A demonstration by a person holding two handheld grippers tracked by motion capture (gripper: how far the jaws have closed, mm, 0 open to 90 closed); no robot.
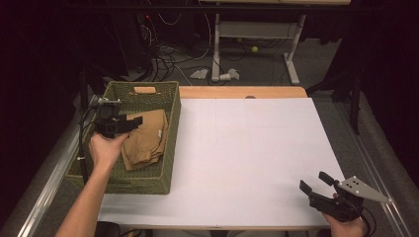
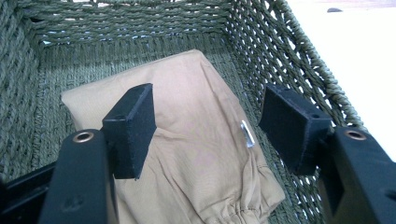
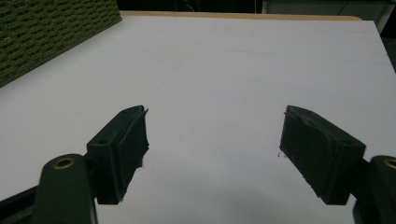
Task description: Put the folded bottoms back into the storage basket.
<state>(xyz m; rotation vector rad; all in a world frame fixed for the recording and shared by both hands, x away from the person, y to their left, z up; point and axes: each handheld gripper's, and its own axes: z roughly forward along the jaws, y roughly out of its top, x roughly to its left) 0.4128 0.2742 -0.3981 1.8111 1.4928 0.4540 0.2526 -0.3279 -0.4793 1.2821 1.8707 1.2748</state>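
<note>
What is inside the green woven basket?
The basket holds one folded tan garment lying flat on the bottom, with the open left gripper above it. Whatever lies beneath the garment is covered.

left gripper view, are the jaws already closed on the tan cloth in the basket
No, the left gripper has its jaws wide apart above the folded tan cloth in the green woven basket, gripping nothing.

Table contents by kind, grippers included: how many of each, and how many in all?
Woven green basket: 1
Folded tan garment, lying in the basket: 1
Handheld grippers: 2, the left gripper over the garment, the right gripper over the white tabletop, both with jaws apart
Total: 4
</note>
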